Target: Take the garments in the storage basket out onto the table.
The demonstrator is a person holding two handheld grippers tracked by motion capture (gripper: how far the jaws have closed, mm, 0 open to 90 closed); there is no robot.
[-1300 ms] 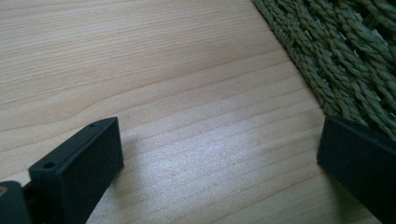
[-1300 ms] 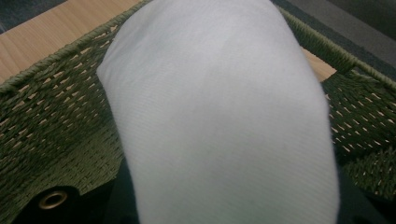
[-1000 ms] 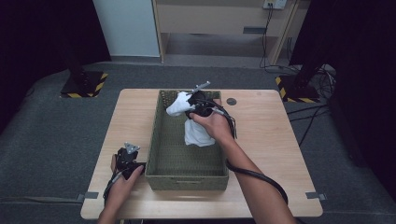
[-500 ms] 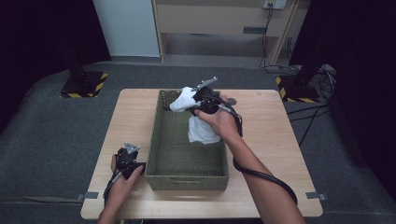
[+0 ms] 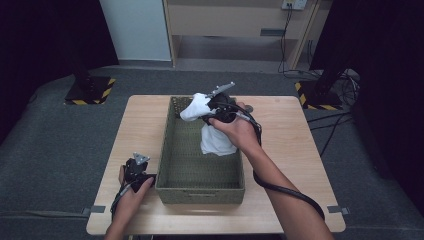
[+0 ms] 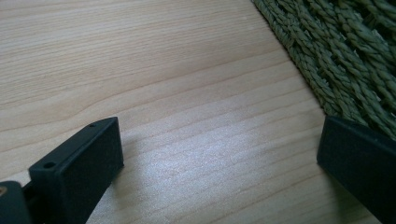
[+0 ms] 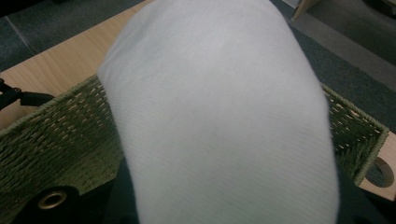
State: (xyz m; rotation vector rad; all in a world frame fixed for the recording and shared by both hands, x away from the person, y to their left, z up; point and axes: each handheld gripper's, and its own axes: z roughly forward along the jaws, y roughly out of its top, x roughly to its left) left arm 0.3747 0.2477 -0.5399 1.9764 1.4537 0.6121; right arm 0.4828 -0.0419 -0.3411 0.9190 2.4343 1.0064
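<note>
R gripper point(image 5: 206, 111) was clamped on a white cloth point(image 5: 196, 107), held up over the far end of the green woven basket point(image 5: 200, 187). Jaws pressed tight on the fabric; part of the cloth bunched out past the tips toward the basket's far-left corner, the rest hung down under the hand point(image 5: 237, 131) into the basket, lower end at about the basket's mid-length on its R side. Couldn't tell if the hanging end touched the basket floor. In the R gripper view the cloth point(image 7: 219, 116) draped right over the jaws, w/ the basket's far rim point(image 7: 51, 126) and corner behind it.

L gripper point(image 5: 138, 169) sat on the wooden table point(image 5: 135, 120), just beside the basket's near-left corner, hand wrapped round its body. Jaws spread wide, nothing between them; L gripper view had bare tabletop point(image 6: 187, 93) between the two pads, basket wall point(image 6: 341, 51) close by the R-hand jaw in that view.

Small dark ring point(image 5: 248, 108) lay on the table just past the basket's far-right corner, also seen in the R gripper view point(image 7: 379, 171). Cable point(image 5: 280, 186) from the R gripper looped under the forearm across the table.
</note>
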